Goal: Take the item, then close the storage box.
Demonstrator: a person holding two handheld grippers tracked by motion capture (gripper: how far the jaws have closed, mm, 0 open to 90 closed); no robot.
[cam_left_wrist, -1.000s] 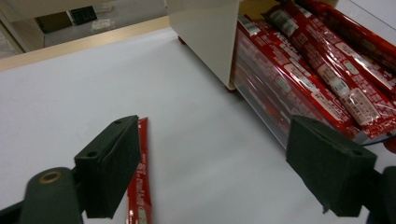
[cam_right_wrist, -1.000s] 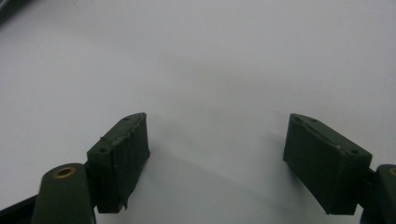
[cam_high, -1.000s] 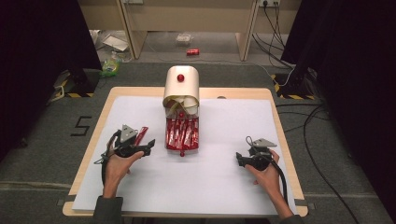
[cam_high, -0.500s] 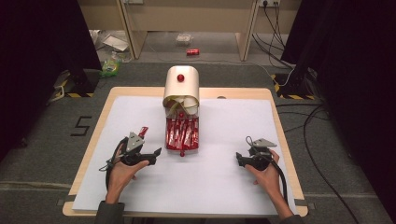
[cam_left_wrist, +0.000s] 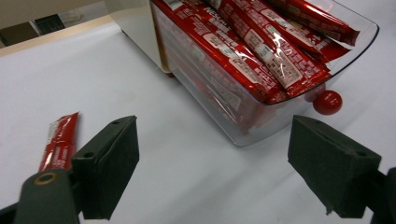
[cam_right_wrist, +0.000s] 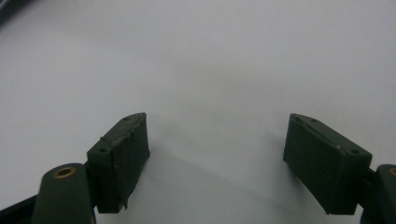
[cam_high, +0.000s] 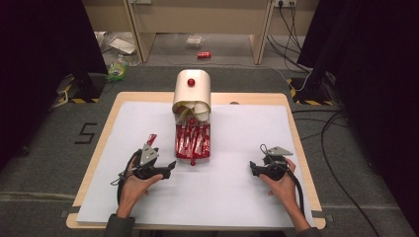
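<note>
High view: the left gripper (cam_high: pixel 170 166), jaws apart, is pointing at a clear tray (cam_high: pixel 193 157) of red sachets.

Left gripper view: a loose sachet (cam_left_wrist: pixel 58 141) is lying beside one jaw; closing now risks missing it.

Right gripper view: the right gripper (cam_right_wrist: pixel 215 161) is resting wide open on white paper (cam_right_wrist: pixel 210 56).

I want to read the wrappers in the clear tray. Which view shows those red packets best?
The left gripper view: the red packets lie close, print visible. The high view shows them small and unreadable.

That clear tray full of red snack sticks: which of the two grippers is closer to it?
Left. The left gripper sits open just off the clear tray at its near left corner; the right gripper rests open well off to the tray's right.
</note>
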